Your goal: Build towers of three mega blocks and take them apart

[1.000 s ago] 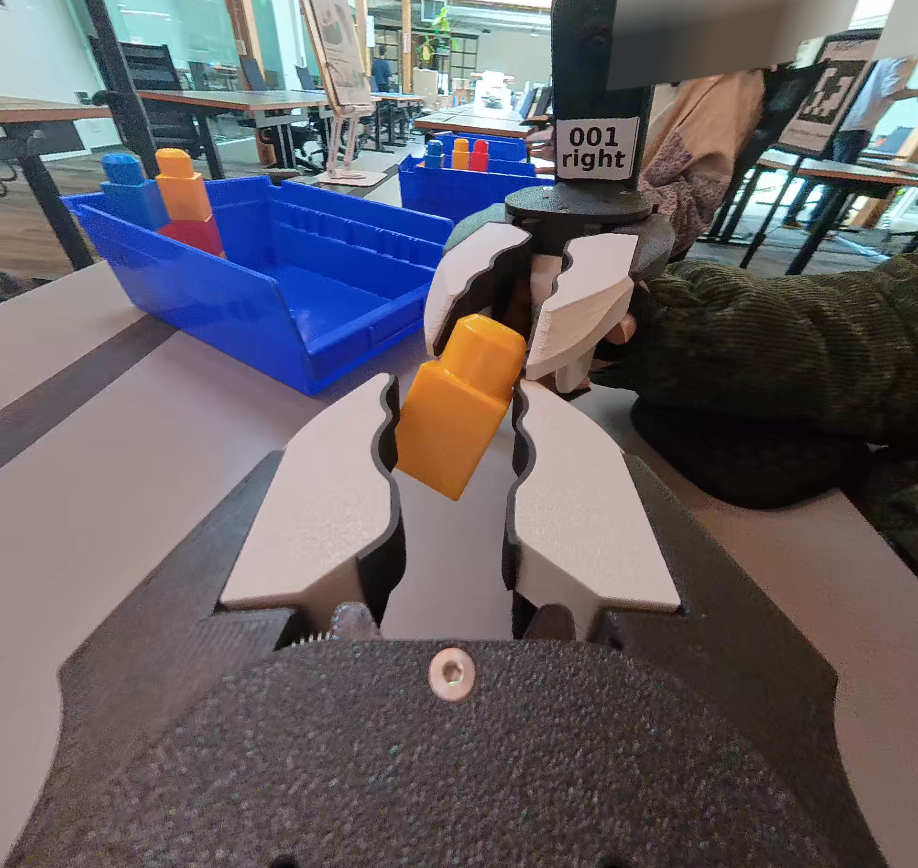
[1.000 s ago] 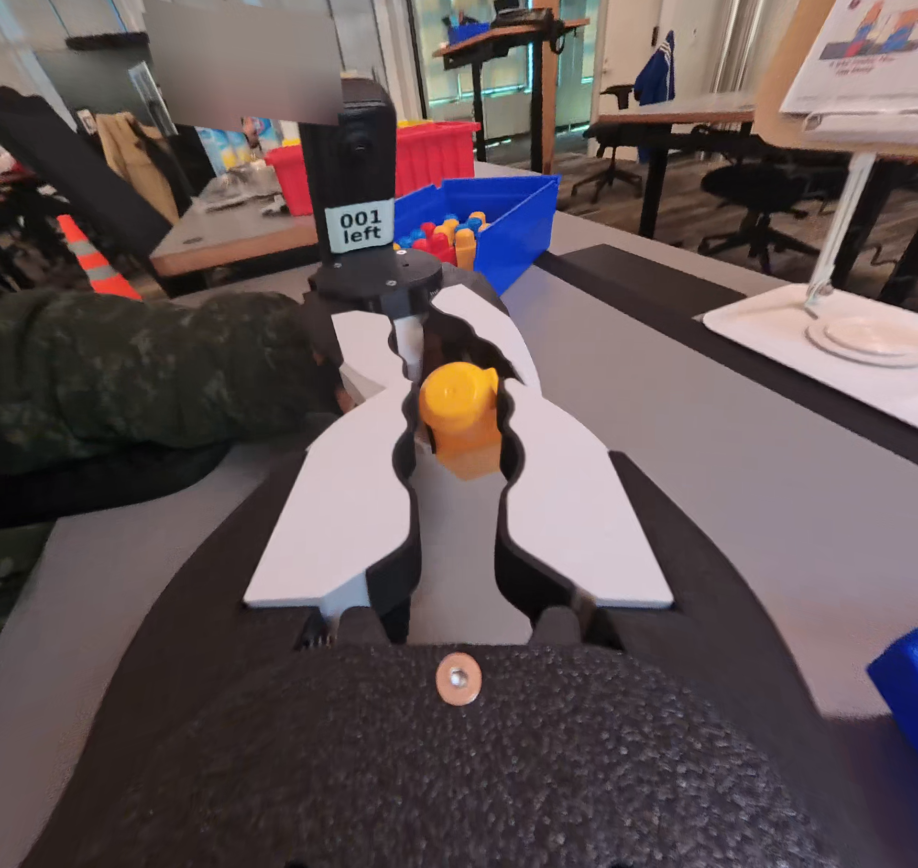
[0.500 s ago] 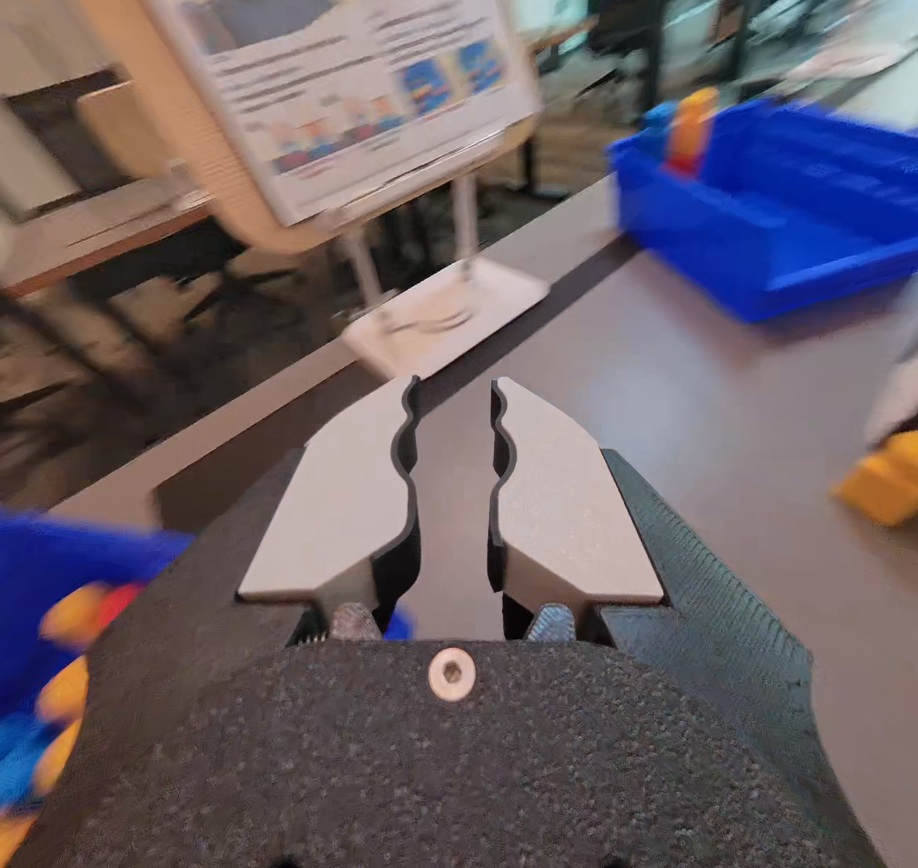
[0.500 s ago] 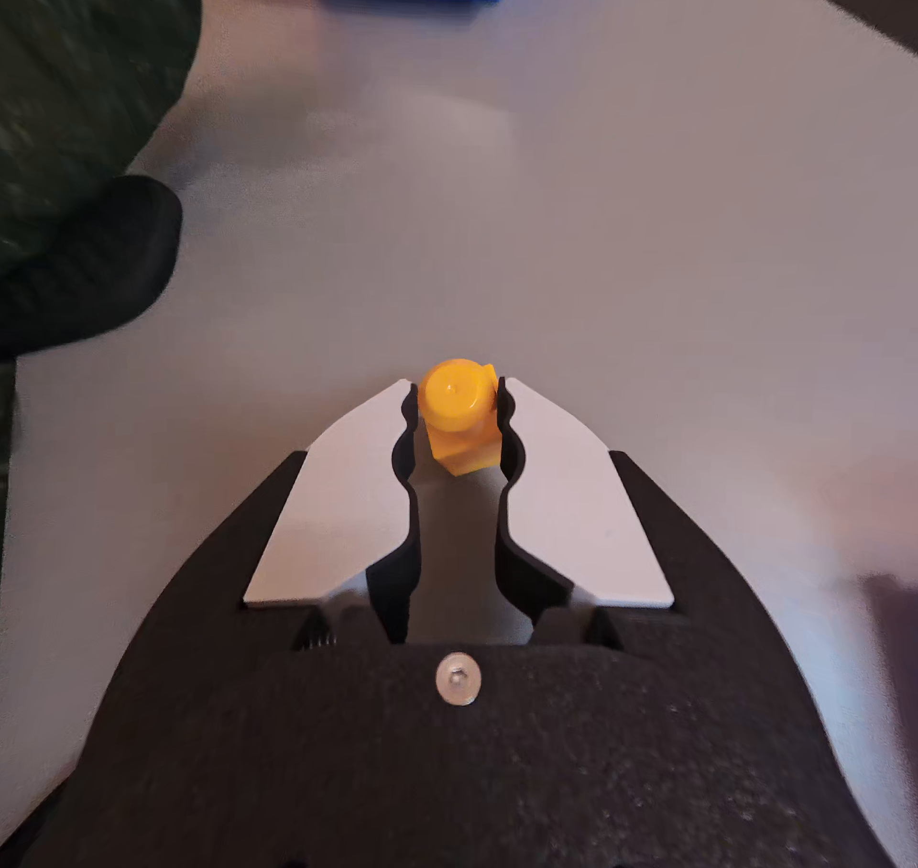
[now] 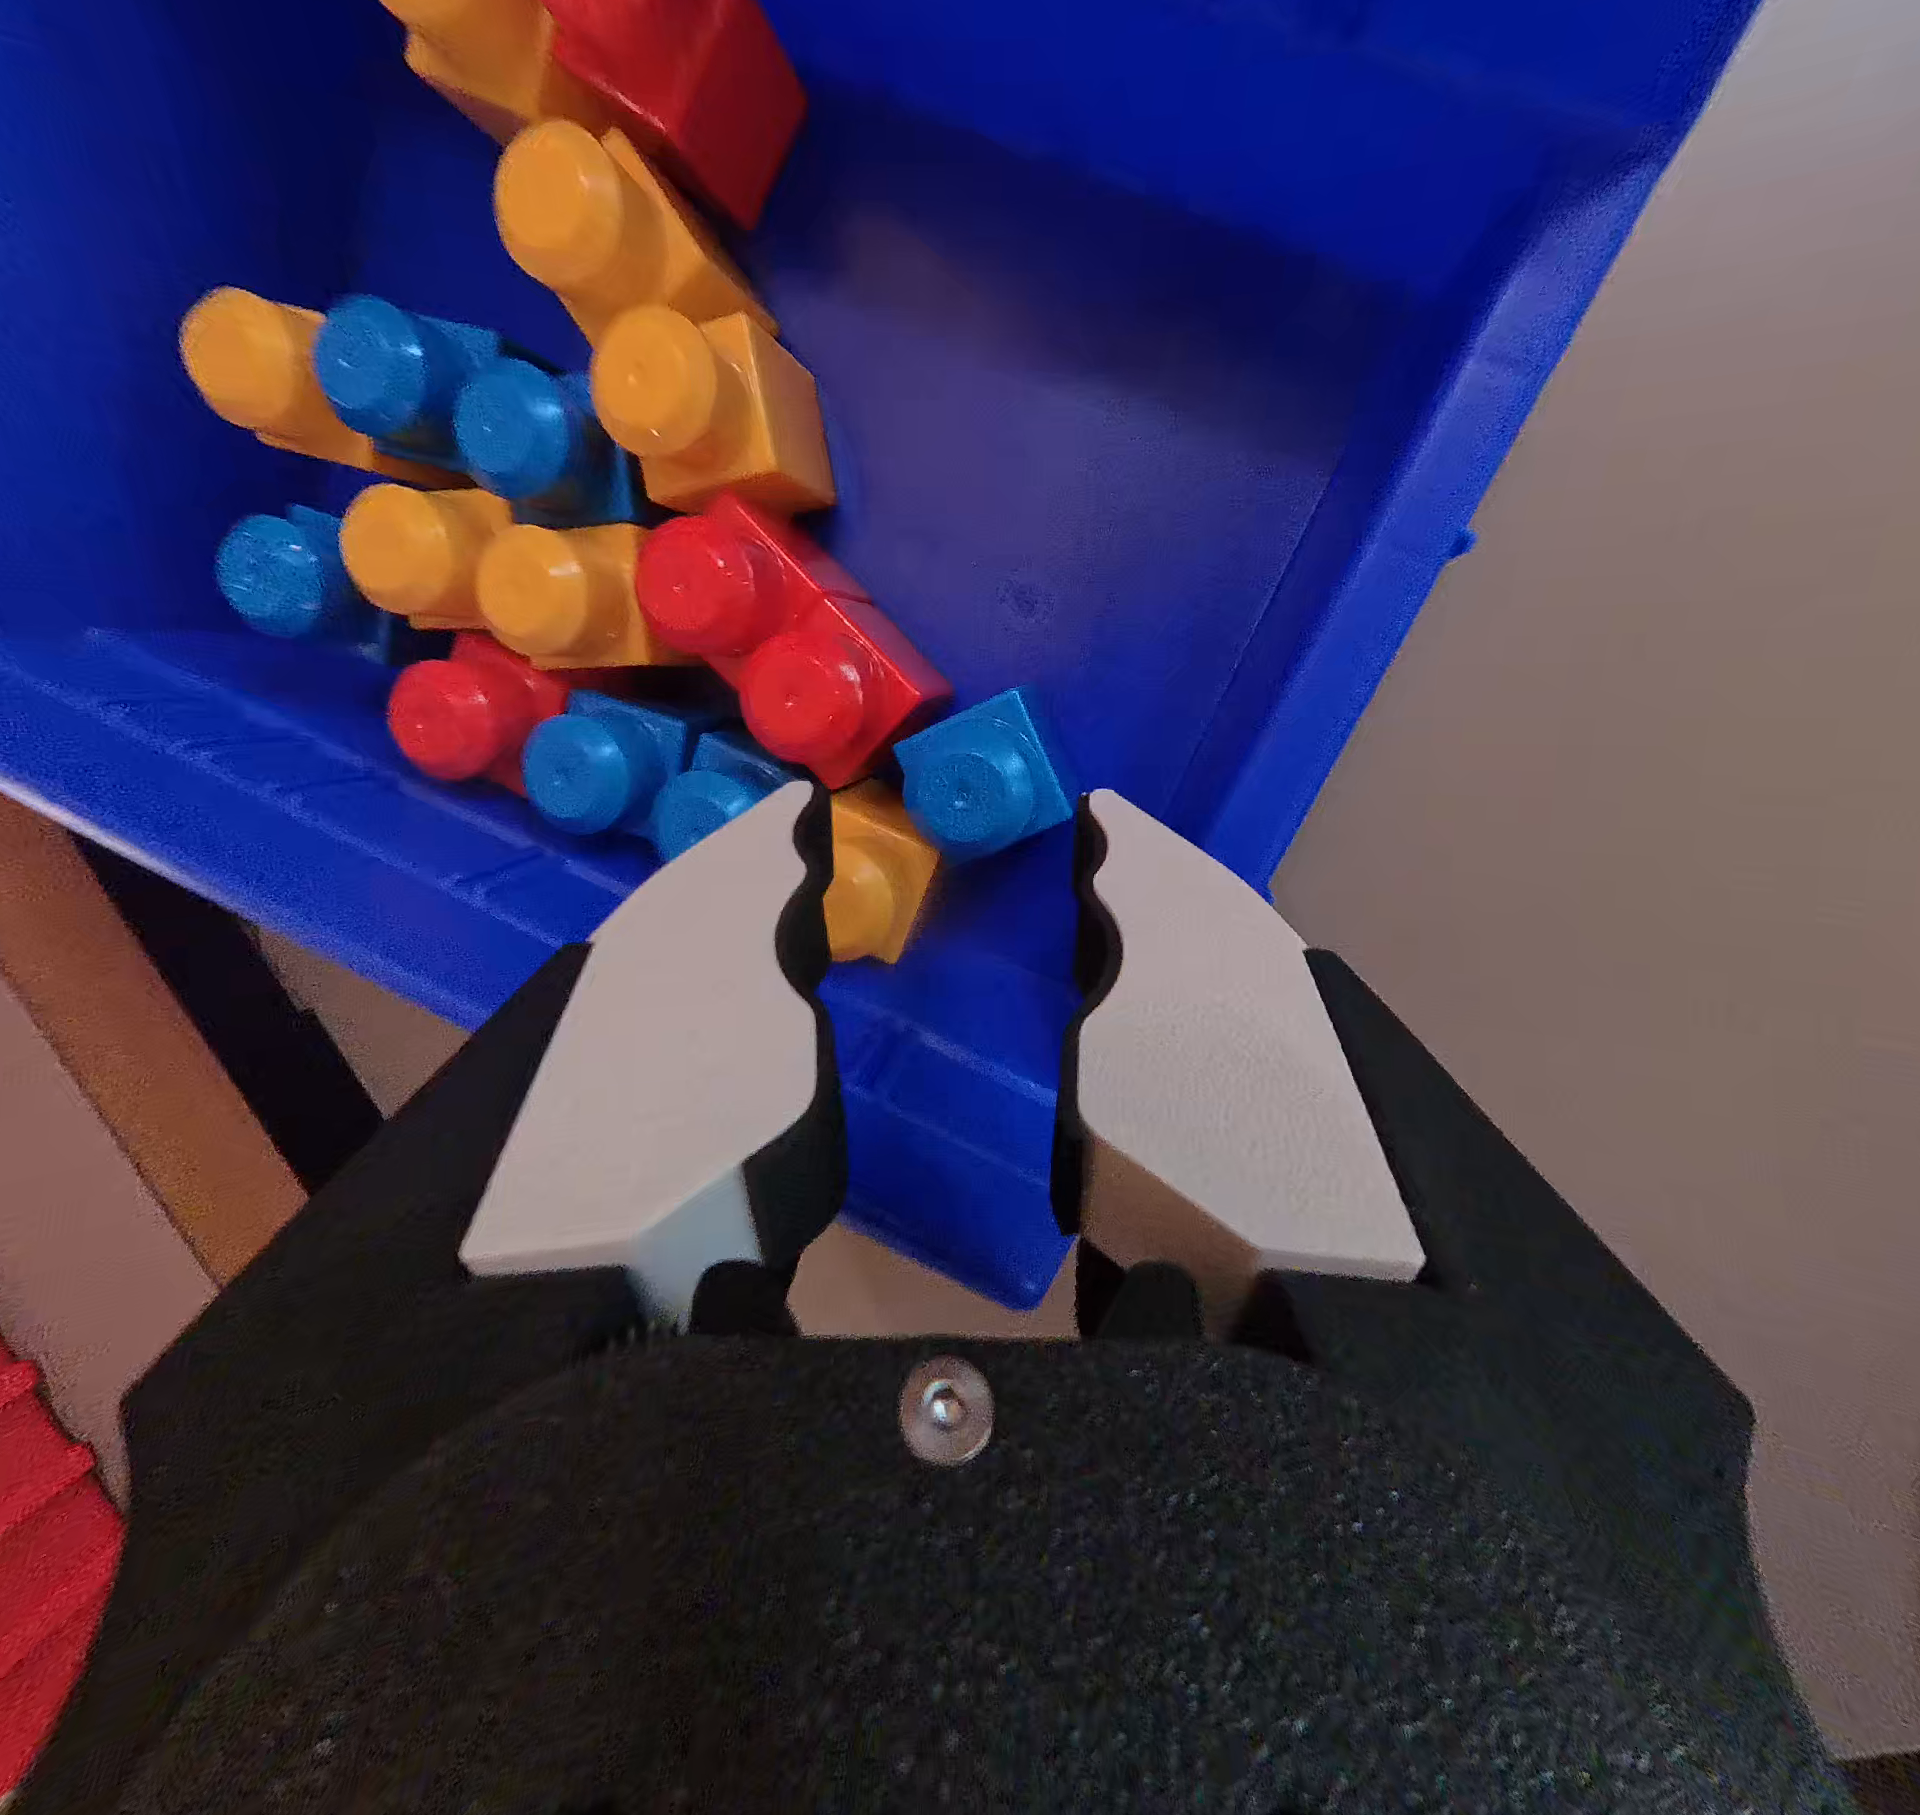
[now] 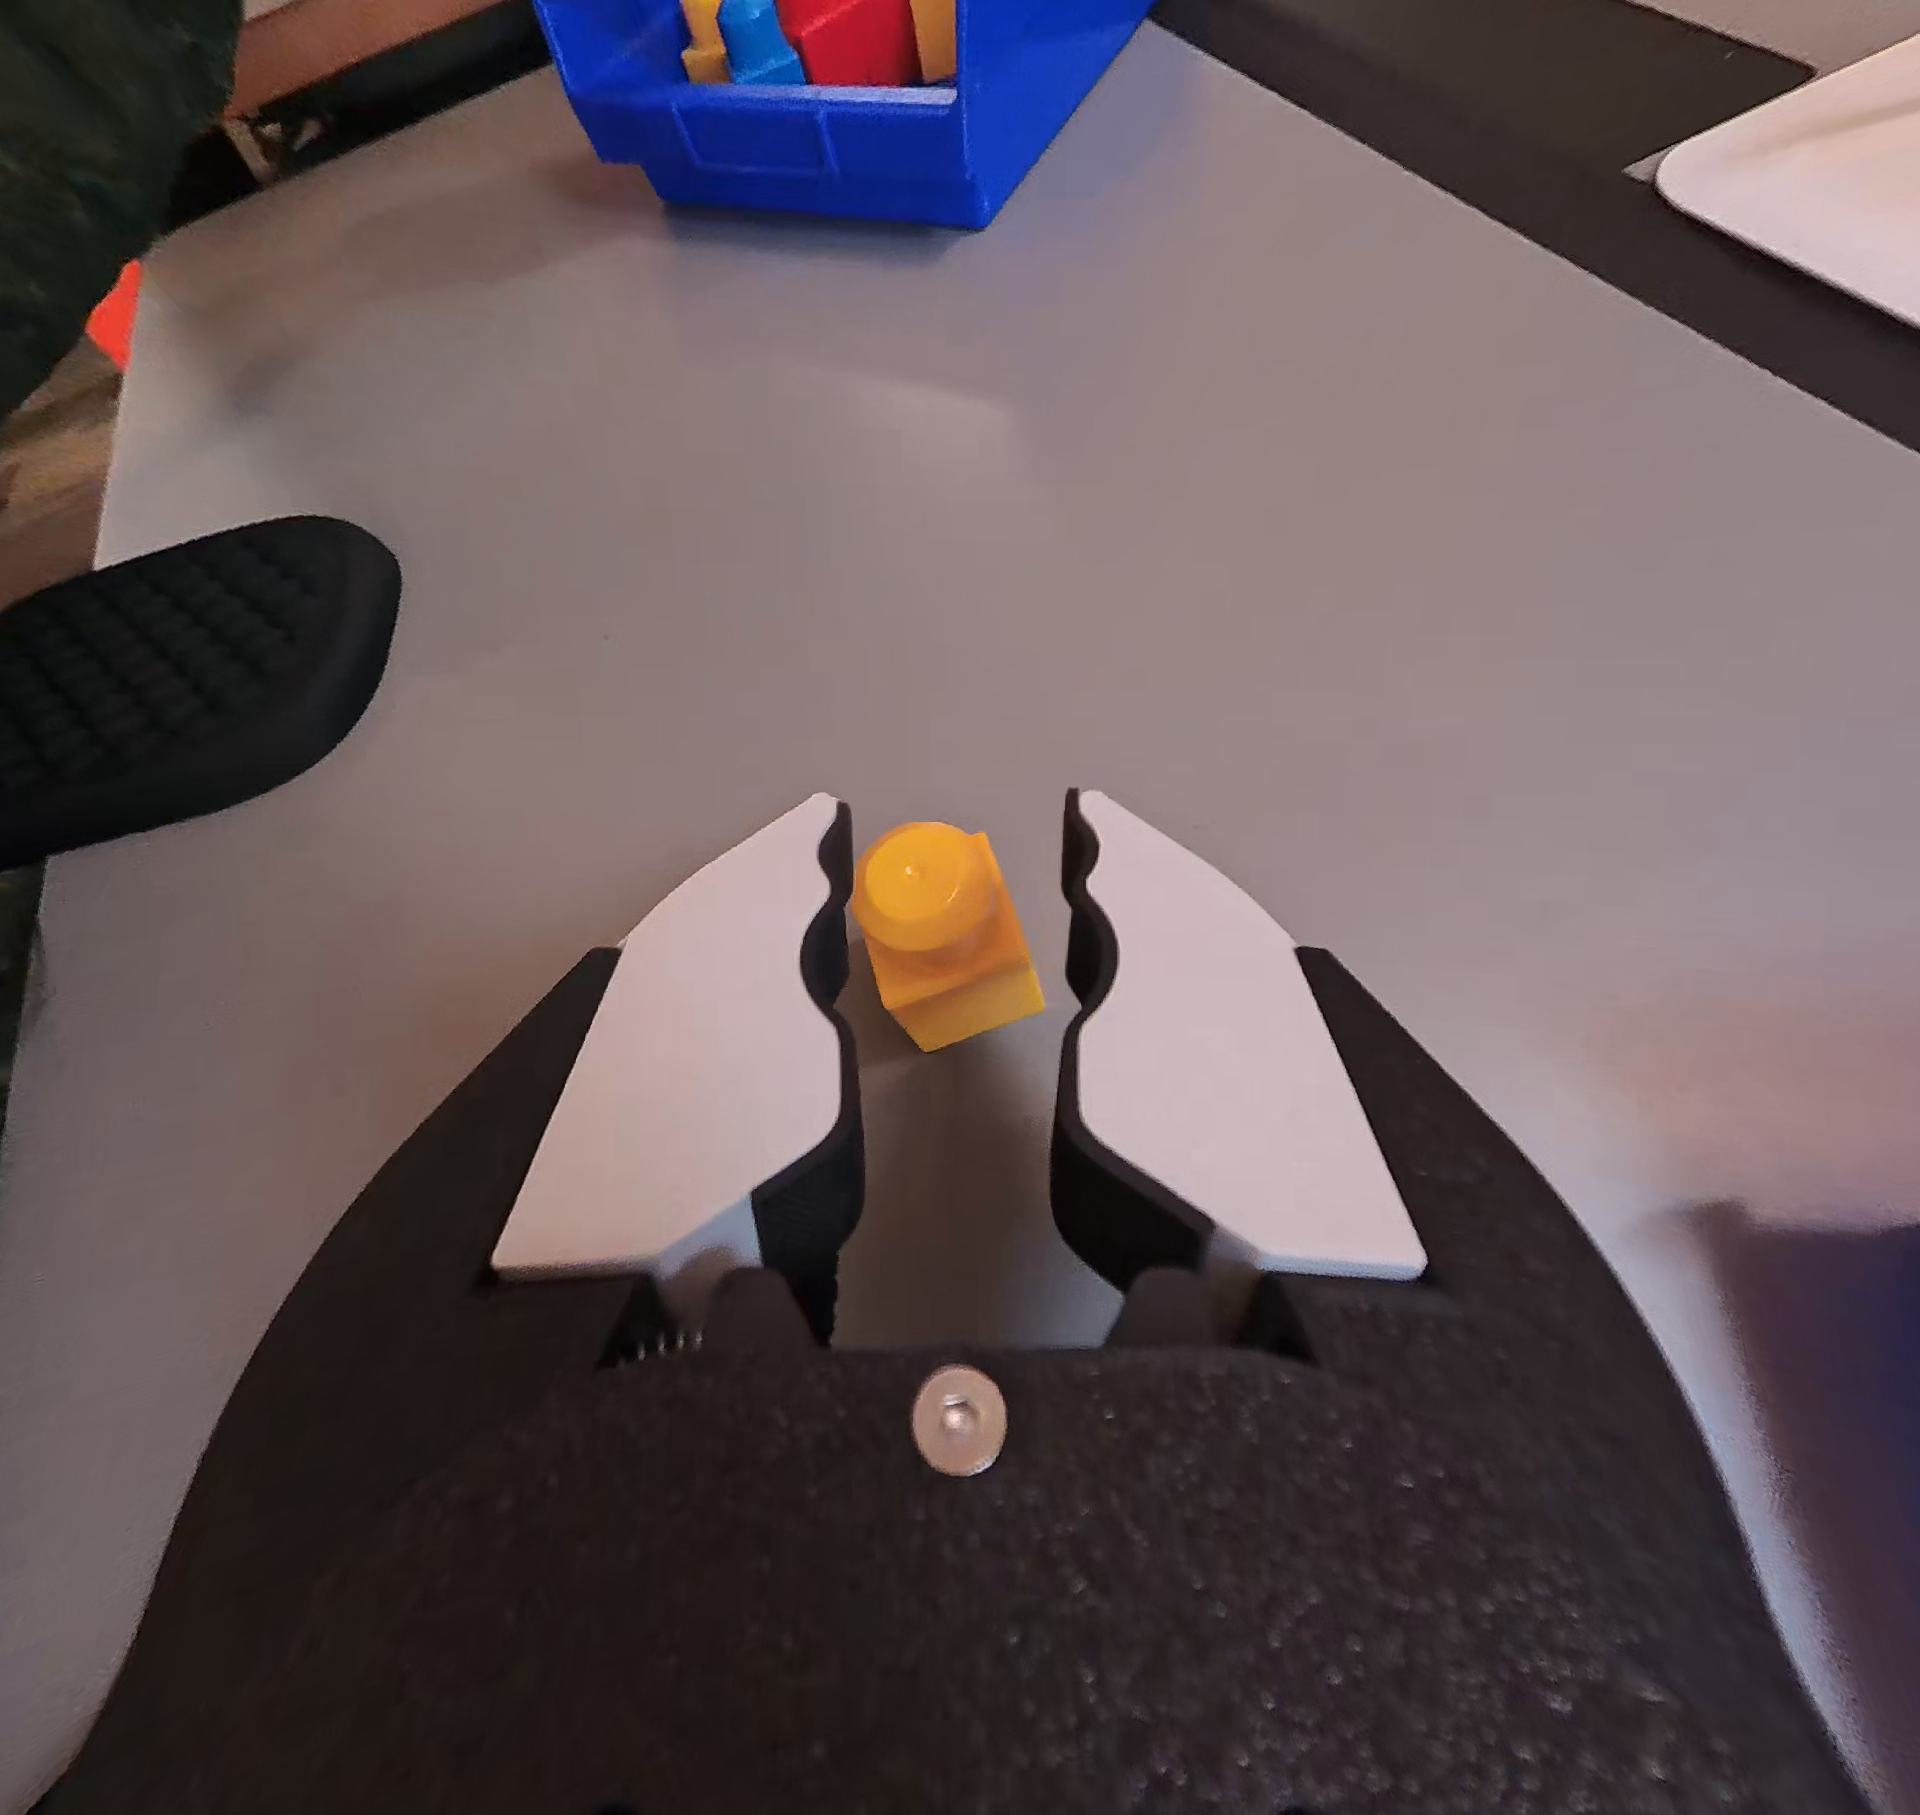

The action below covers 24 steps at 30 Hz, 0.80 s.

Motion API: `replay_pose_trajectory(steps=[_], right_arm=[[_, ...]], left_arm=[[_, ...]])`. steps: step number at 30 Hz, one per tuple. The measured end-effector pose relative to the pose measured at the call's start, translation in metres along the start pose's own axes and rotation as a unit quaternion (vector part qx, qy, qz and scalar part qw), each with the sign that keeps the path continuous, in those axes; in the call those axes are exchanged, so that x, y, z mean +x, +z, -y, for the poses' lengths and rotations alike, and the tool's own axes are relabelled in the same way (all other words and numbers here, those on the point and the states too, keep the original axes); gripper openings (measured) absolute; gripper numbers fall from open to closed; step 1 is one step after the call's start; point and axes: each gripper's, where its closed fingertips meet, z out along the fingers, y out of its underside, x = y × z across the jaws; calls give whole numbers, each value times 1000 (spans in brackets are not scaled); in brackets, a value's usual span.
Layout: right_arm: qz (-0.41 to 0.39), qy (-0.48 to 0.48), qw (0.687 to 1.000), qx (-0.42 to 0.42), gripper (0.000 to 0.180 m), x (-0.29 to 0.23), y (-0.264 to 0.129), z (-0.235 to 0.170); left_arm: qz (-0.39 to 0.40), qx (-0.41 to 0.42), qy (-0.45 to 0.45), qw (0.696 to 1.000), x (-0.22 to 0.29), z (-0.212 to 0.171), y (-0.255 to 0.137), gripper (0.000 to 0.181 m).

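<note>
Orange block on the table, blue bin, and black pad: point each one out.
orange block [image 6: 951, 939], right wrist view, on its round stud and body between the open fingers.
blue bin [image 6: 831, 139], right wrist view, on its front wall.
black pad [image 6: 177, 674], right wrist view, on its textured top.

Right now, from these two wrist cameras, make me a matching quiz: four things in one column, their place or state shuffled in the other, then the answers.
Column one:
1. left gripper
2. right gripper
3. orange block
4. blue bin

Column two:
A. standing on the grey table
B. open, around the orange block
C. holds loose red, blue and orange blocks
D. open, over the bin's corner

Pairs: 1-D, 2-B, 3-A, 4-C
</note>
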Motion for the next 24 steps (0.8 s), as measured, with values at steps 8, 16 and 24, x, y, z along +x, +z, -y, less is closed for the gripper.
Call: replay_pose_trajectory(steps=[8, 16, 24], right_arm=[[-7, 12, 1000, 10, 38, 7, -2, 0], [-11, -1, 1000, 8, 39, 11, -9, 0], [28, -33, 999, -6, 45, 5, -26, -12]], left_arm=[[6, -71, 4, 997, 4, -7, 25, 29], [33, 148, 134, 979, 84, 83, -74, 29], [-184, 163, 416, 876, 301, 115, -54, 28]])
